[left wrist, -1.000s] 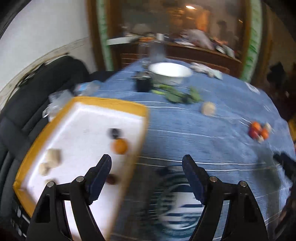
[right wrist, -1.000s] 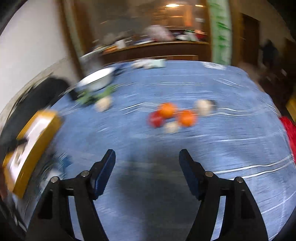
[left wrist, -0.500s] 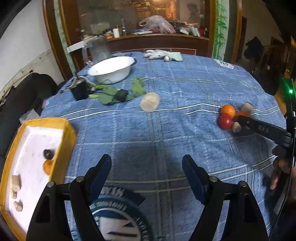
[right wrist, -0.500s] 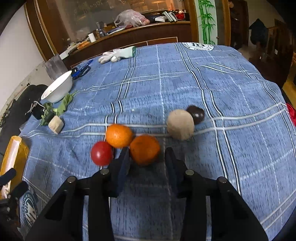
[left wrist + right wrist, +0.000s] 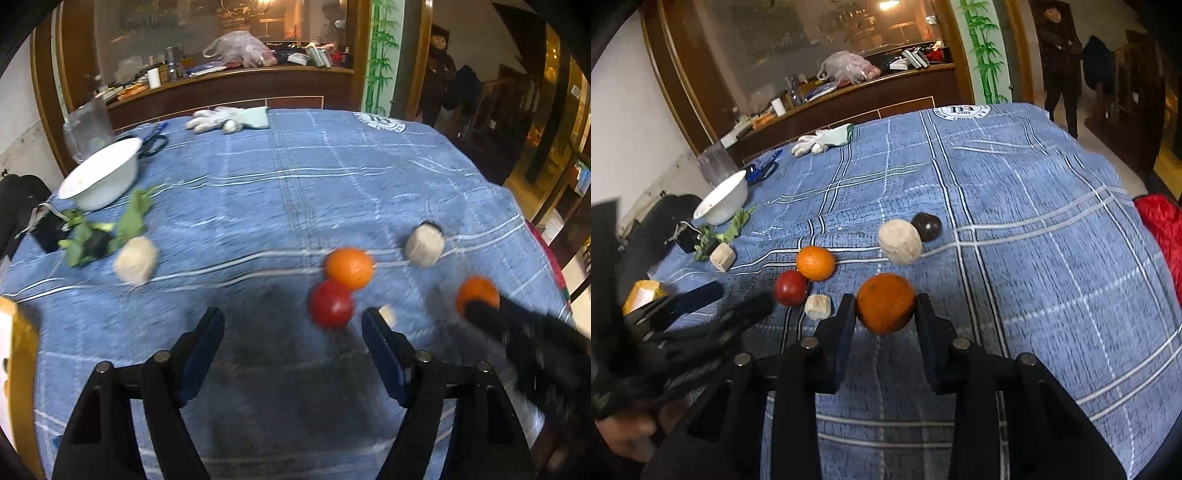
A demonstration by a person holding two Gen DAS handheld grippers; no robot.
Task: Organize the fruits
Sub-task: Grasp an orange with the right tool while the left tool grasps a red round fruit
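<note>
right gripper on an orange, left gripper spread and waiting

while the left wrist view is smeared with motion, it shows enough: the left gripper has its jaws wide apart with nothing between them, hovering over the blue checked tablecloth and aimed at the fruit cluster. a red fruit touches an orange just ahead of its right finger, likely the next candidates for a pick. a pale round fruit sits further right. at the right edge the right gripper appears as a dark blur against a second orange. a yellow-rimmed tray peeks in at the left edge, probably where the fruit is meant to go. a white bowl and green leaves lie far left, apart from the fruit.

in the right wrist view, the right gripper's jaws press both sides of the second orange, held between the fingertips with the tablecloth below; whether it has left the cloth i cannot tell. its skin is deep orange, dull, with a few dark specks, round and firm-looking, so a side pinch suits it. a small pale cube lies just left of it, the red fruit and the other orange beyond, and a dark round fruit touches the pale round fruit behind.
</note>
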